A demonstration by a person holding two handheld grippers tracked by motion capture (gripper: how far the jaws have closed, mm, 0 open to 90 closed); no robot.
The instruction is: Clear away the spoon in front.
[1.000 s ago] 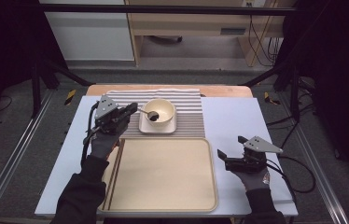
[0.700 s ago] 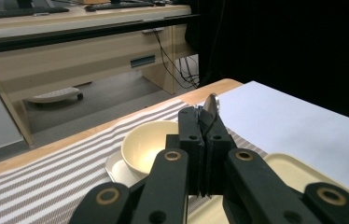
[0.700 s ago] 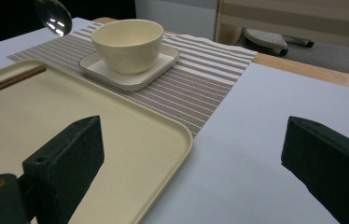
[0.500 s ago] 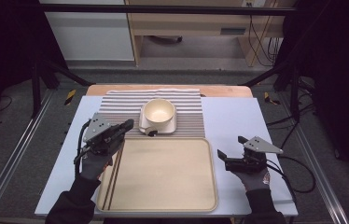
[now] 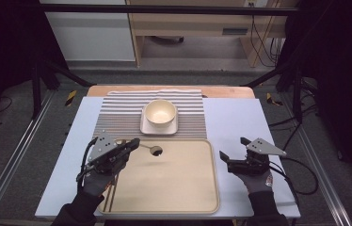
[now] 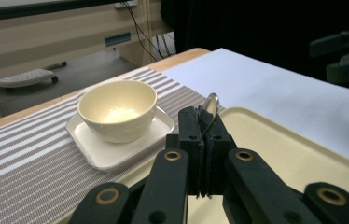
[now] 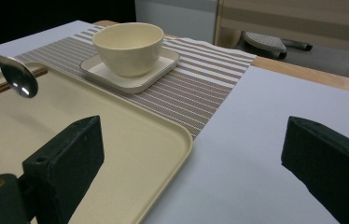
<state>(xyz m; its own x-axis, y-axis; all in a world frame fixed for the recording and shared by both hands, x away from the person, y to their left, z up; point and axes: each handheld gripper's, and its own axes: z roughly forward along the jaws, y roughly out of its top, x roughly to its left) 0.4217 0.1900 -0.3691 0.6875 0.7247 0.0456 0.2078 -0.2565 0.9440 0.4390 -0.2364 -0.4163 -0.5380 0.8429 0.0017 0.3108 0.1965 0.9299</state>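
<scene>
Black left gripper (image 5: 134, 143) we see held level over the tray (image 5: 183, 197), clamped on a shiny metal spoon (image 5: 154, 150).

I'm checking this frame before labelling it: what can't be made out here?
- Spoon handle: hidden between the left gripper's shut jaws in the left gripper view; the bowl end alone sticks out.
- Whether the spoon touches the tray: high view too small to tell.
- Chopsticks: partly covered by the left hand in the high view.
- Bowl bottom: glare in the left gripper view.
- Right gripper: jaws cut off by the frame edge.
</scene>
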